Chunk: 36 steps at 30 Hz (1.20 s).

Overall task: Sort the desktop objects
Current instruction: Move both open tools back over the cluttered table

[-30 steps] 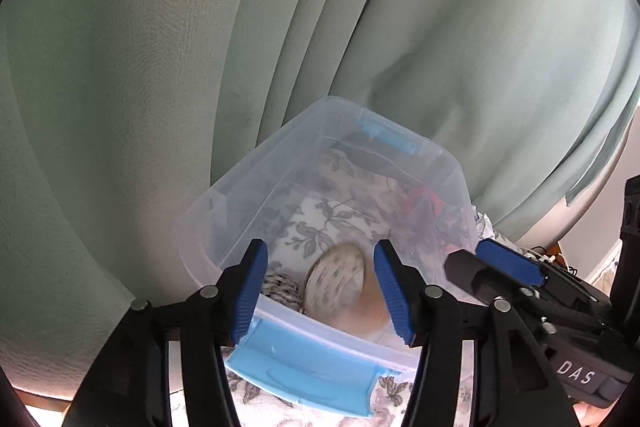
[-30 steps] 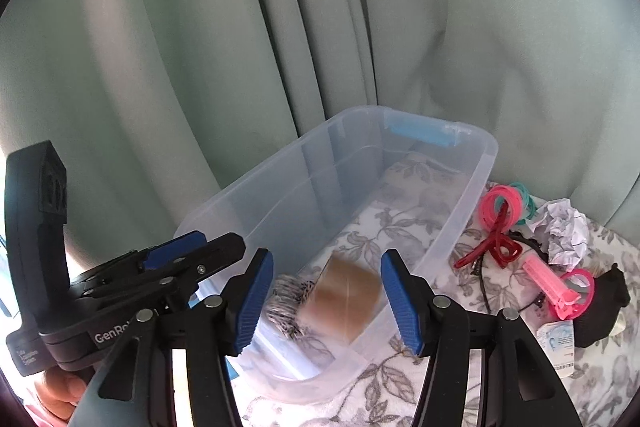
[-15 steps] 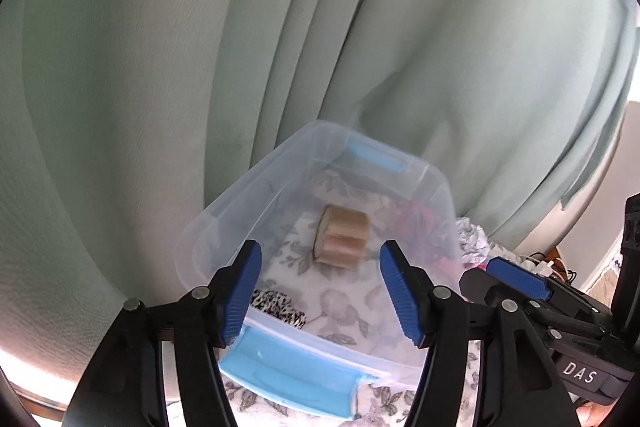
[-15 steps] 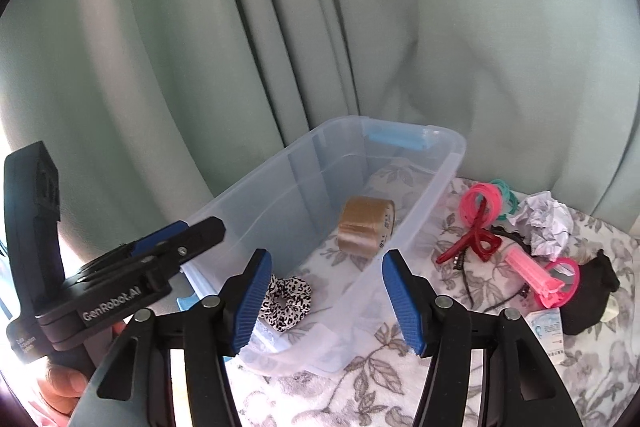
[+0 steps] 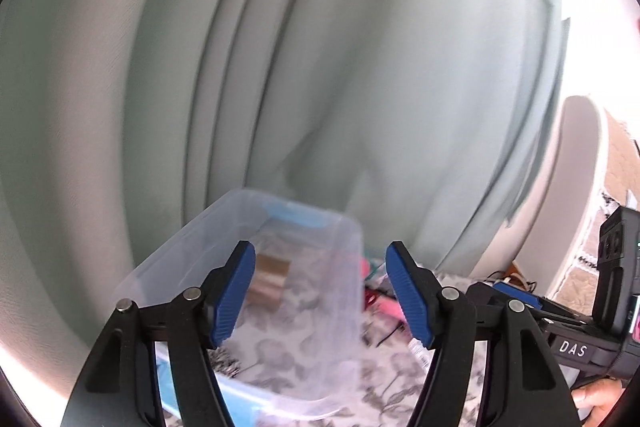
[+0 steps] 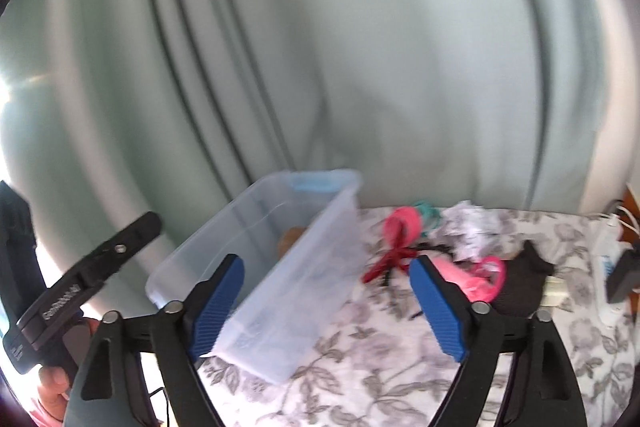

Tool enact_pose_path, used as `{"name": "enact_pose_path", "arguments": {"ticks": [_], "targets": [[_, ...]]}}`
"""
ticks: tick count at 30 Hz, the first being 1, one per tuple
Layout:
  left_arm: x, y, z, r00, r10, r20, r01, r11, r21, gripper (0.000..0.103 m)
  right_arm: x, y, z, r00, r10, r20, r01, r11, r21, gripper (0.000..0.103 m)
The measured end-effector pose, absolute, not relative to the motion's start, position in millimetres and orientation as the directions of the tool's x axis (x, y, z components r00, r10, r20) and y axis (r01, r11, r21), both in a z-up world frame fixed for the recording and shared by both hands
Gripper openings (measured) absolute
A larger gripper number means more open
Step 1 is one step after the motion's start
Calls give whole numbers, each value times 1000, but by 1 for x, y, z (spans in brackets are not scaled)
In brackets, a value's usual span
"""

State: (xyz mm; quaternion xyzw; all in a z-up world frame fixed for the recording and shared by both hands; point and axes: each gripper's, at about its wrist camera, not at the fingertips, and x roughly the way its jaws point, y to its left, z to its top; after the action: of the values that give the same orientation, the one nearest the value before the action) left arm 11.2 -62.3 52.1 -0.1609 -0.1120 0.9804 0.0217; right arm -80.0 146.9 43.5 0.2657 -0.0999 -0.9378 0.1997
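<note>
Both jaws are opening with nothing between them: the left gripper (image 5: 320, 293) and right gripper (image 6: 326, 307) hover above the clear plastic storage bin (image 6: 280, 291). A brown tape roll (image 5: 269, 281) lies inside the bin on the floral-clothed desk (image 6: 400, 379). White "DAS" lettering (image 5: 573, 348) marks the right gripper's black body.

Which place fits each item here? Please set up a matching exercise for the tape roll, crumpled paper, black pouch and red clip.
Things:
1. brown tape roll
2. crumpled paper
3. black pouch
4. red clip

Places:
A. on the floral cloth, right of the pink items
B. inside the clear bin
C. on the cloth just right of the bin's wall
D. near the curtain, behind the pink items

Pairs: 1-B, 2-D, 3-A, 4-C
</note>
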Motion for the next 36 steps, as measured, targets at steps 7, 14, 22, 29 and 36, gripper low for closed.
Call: {"name": "enact_pose_path", "arguments": {"ticks": [7, 14, 22, 29, 36], "targets": [[7, -11, 54, -946, 147, -290, -97, -979, -179, 69, -61, 213, 36, -855, -343, -390, 217, -918, 333, 103], [-9, 53, 45, -912, 209, -353, -189, -978, -91, 69, -34, 268, 27, -918, -248, -309, 142, -934, 328, 103], [-23, 98, 30, -876, 249, -413, -261, -965, -27, 69, -29, 320, -1, -892, -218, -395, 47, -916, 399, 103], [-44, 112, 7, -837, 249, -488, -253, -966, -59, 69, -30, 341, -18, -885, -184, -429, -9, -912, 410, 103], [-71, 111, -23, -795, 247, -554, -223, -968, -112, 69, -47, 358, -42, -865, -168, -472, -72, -891, 449, 103]]}}
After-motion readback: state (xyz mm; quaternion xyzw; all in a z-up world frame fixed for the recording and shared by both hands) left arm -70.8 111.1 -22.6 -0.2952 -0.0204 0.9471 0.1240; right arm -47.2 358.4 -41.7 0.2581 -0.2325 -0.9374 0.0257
